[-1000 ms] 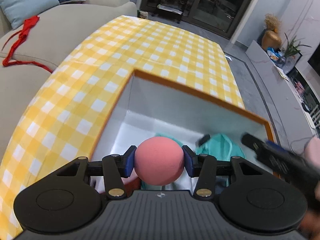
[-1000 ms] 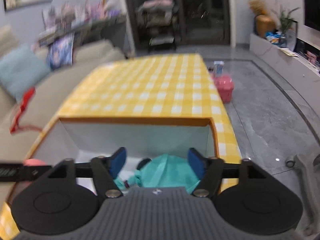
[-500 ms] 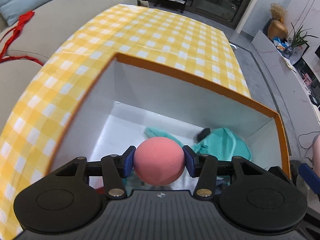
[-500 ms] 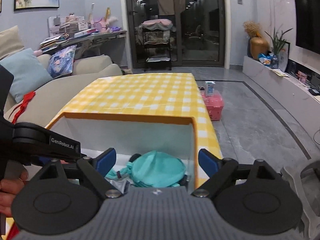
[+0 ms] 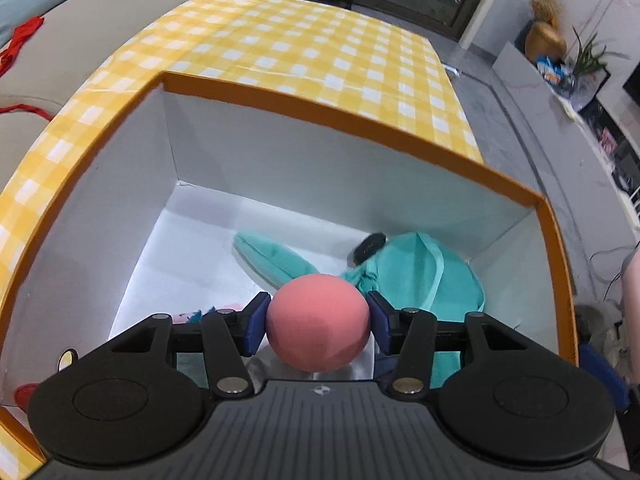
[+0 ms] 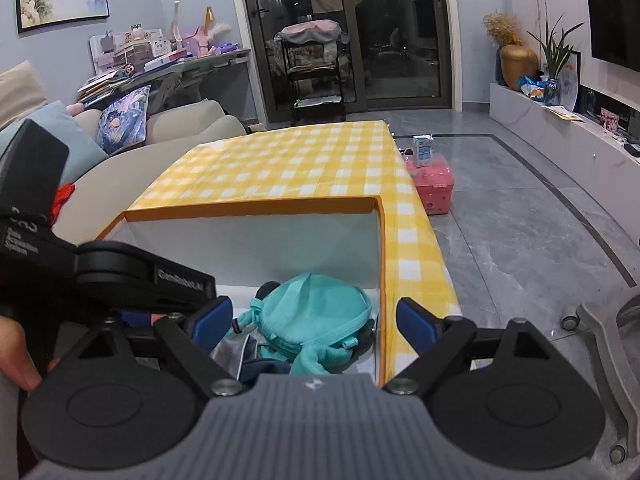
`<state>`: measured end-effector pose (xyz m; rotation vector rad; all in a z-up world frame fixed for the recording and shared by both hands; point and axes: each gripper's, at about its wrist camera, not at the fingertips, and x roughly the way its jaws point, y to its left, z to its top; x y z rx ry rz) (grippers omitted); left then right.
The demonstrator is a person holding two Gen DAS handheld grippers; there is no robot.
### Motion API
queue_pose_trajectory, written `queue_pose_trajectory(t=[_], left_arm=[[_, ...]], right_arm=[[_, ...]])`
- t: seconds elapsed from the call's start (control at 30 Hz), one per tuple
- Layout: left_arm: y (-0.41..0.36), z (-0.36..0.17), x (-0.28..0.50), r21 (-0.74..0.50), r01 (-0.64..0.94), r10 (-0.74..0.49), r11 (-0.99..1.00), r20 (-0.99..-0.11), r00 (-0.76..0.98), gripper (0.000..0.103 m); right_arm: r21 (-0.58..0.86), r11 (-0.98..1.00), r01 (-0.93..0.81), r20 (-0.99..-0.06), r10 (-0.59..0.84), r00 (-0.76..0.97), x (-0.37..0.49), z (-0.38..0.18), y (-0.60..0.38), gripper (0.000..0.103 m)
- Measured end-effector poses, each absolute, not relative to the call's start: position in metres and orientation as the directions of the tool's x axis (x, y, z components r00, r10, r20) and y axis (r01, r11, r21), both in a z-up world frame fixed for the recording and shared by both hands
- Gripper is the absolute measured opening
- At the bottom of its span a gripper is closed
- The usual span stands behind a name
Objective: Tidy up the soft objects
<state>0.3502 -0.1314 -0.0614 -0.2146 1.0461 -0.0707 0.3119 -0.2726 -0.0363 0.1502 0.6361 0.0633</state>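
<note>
My left gripper (image 5: 317,322) is shut on a pink foam ball (image 5: 318,322) and holds it over the open white box with an orange rim (image 5: 348,120). A teal plush toy (image 5: 424,276) lies on the box floor, right of the ball. My right gripper (image 6: 314,320) is open and empty, above the box's near right corner, with the teal plush (image 6: 316,316) below it. The left gripper's body (image 6: 120,276) shows at the left of the right wrist view.
The box (image 6: 280,204) stands on a table with a yellow checked cloth (image 5: 300,48). A beige sofa (image 5: 80,20) runs along the left. A pink case (image 6: 434,188) sits on the grey floor at the right. Other small items lie in the box's near part.
My left gripper moved forward over the box with the ball still held. My right gripper opened wider and drew back and up from the teal plush.
</note>
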Motion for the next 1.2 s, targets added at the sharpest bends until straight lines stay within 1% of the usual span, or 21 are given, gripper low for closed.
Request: queue_pose_trajectory(t=[0.07,0.1,0.13,0.27,0.3,0.33,0.37,0.43,0.57,0.7,0.8,0.83,0.9,0.93,1.07,1.2], left_arm=[[-0.132,-0.059,0.35,-0.206,-0.057,-0.148,0.977,-0.845,0.514,0.073],[-0.132,-0.057,0.348,-0.207,-0.06,-0.144,0.977,-0.835,0.531,0.08],[-0.131,-0.054,0.347,-0.206,-0.058,-0.142,0.977,-0.824,0.549,0.084],[-0.13,-0.049,0.346,-0.209,-0.057,-0.141,0.976,-0.813,0.564,0.089],[-0.129,-0.048,0.345,-0.23,-0.057,-0.158,0.972,-0.807,0.569,0.091],[-0.126,-0.047,0.346,-0.267,-0.056,-0.188,0.962,-0.796,0.575,0.096],[-0.123,-0.047,0.346,-0.31,-0.068,-0.216,0.948,-0.787,0.578,0.097],[-0.12,-0.045,0.348,-0.323,-0.095,-0.215,0.942,-0.794,0.569,0.097],[-0.118,-0.037,0.345,-0.29,-0.075,-0.19,0.954,-0.777,0.6,0.098],[-0.116,-0.031,0.343,-0.302,-0.056,-0.207,0.952,-0.765,0.61,0.099],[-0.118,-0.027,0.339,-0.286,-0.032,-0.205,0.958,-0.759,0.618,0.099],[-0.119,-0.025,0.337,-0.276,-0.021,-0.203,0.961,-0.755,0.623,0.099],[-0.121,-0.021,0.334,-0.262,0.001,-0.204,0.965,-0.75,0.629,0.099],[-0.121,-0.019,0.332,-0.261,0.008,-0.207,0.965,-0.748,0.631,0.099],[-0.116,-0.014,0.327,-0.302,0.009,-0.242,0.953,-0.742,0.625,0.099],[-0.111,-0.005,0.317,-0.288,0.036,-0.242,0.957,-0.721,0.649,0.099]], right_arm=[[0.166,0.986,-0.014,-0.586,0.111,0.802,0.312,-0.036,-0.272,0.087],[0.17,0.985,-0.012,-0.586,0.111,0.803,0.312,-0.038,-0.272,0.087],[0.175,0.985,-0.011,-0.588,0.114,0.801,0.313,-0.038,-0.272,0.087],[0.166,0.986,-0.018,-0.595,0.115,0.795,0.312,-0.041,-0.269,0.088],[0.159,0.987,-0.019,-0.596,0.112,0.795,0.312,-0.041,-0.268,0.087],[0.155,0.988,-0.02,-0.598,0.11,0.794,0.313,-0.041,-0.267,0.087],[0.154,0.988,-0.02,-0.598,0.11,0.794,0.313,-0.041,-0.267,0.087],[0.167,0.986,-0.016,-0.597,0.114,0.794,0.313,-0.04,-0.269,0.087],[0.188,0.982,-0.012,-0.593,0.123,0.795,0.314,-0.039,-0.272,0.088],[0.194,0.981,-0.003,-0.572,0.115,0.812,0.312,-0.035,-0.271,0.088],[0.184,0.983,-0.005,-0.54,0.106,0.835,0.309,-0.031,-0.268,0.094],[0.163,0.987,0.015,-0.515,0.072,0.854,0.306,-0.028,-0.265,0.098],[0.131,0.991,0.034,-0.493,0.035,0.869,0.303,-0.022,-0.261,0.098],[0.126,0.991,0.034,-0.495,0.033,0.868,0.303,-0.021,-0.259,0.1],[0.149,0.987,0.064,-0.51,0.021,0.86,0.303,-0.021,-0.257,0.1],[0.104,0.989,0.11,-0.543,-0.036,0.839,0.303,-0.023,-0.254,0.1]])
